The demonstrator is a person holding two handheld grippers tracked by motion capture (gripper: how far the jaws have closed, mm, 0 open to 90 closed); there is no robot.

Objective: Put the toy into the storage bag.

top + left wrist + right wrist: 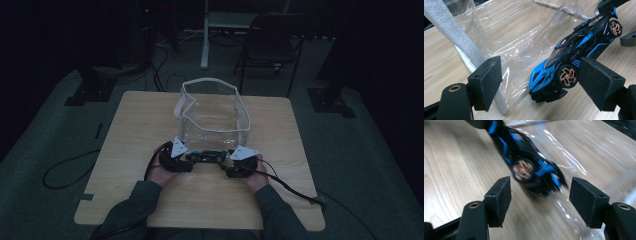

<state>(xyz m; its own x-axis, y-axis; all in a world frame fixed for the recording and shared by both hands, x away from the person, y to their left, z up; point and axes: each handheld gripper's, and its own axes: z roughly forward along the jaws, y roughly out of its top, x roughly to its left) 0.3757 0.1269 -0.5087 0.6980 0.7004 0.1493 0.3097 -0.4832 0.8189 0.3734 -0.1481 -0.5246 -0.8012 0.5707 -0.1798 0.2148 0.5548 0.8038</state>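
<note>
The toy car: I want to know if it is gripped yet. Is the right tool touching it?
Apart. In the right gripper view, bare table shows between the toy car and each jaw of the open right tool.

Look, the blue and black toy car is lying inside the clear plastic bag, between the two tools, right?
Not quite. The toy car sits on the wooden table just outside the clear plastic bag, as the left gripper view shows. It is between the left tool and right tool.
</note>
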